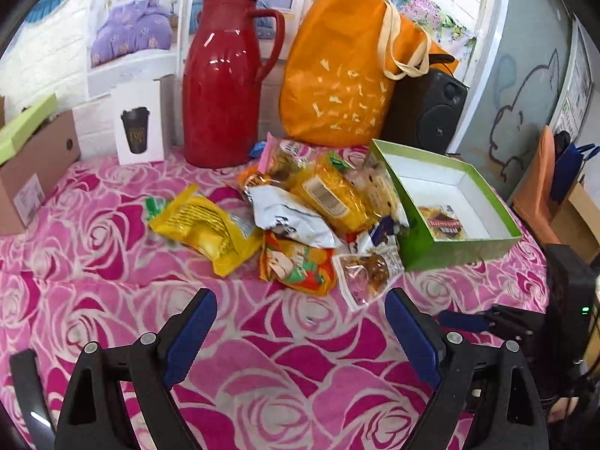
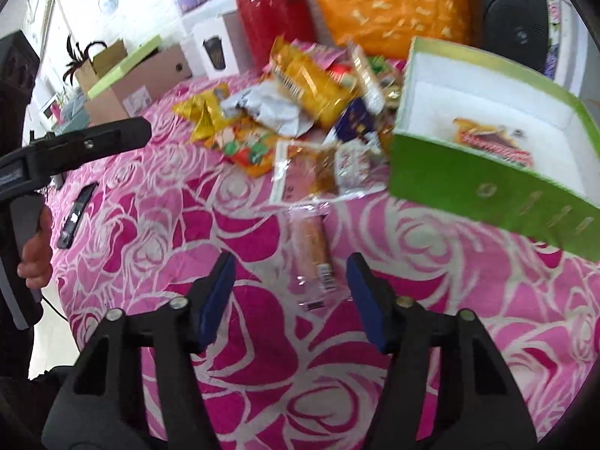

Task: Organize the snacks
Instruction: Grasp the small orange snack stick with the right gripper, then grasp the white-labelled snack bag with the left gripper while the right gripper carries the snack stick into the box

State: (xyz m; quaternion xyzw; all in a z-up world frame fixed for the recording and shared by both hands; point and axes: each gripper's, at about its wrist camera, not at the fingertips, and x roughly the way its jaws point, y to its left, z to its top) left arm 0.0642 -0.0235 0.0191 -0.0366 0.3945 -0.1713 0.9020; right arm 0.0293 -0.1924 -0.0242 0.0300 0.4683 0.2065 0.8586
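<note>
A pile of snack packets (image 1: 300, 210) lies mid-table on the pink rose cloth (image 1: 262, 375), with a yellow packet (image 1: 210, 228) at its left edge. Right of the pile stands an open green box (image 1: 465, 251) holding one brown-red packet (image 1: 444, 223). My left gripper (image 1: 300, 300) hovers open and empty just in front of the pile. In the right wrist view, my right gripper (image 2: 292, 262) is open, low over the cloth. A clear-wrapped snack bar (image 2: 313, 255) lies flat between its fingertips, untouched. The green box (image 2: 487, 187) sits to the front right of it.
Along the back stand a red jug (image 1: 225, 86), an orange bag (image 1: 348, 67), a black speaker (image 1: 427, 108), a white cup box (image 1: 138, 127) and a cardboard box (image 1: 33, 172). A slim black object (image 2: 77, 213) lies near the cloth's left edge. A hand (image 2: 35, 255) holds the left gripper.
</note>
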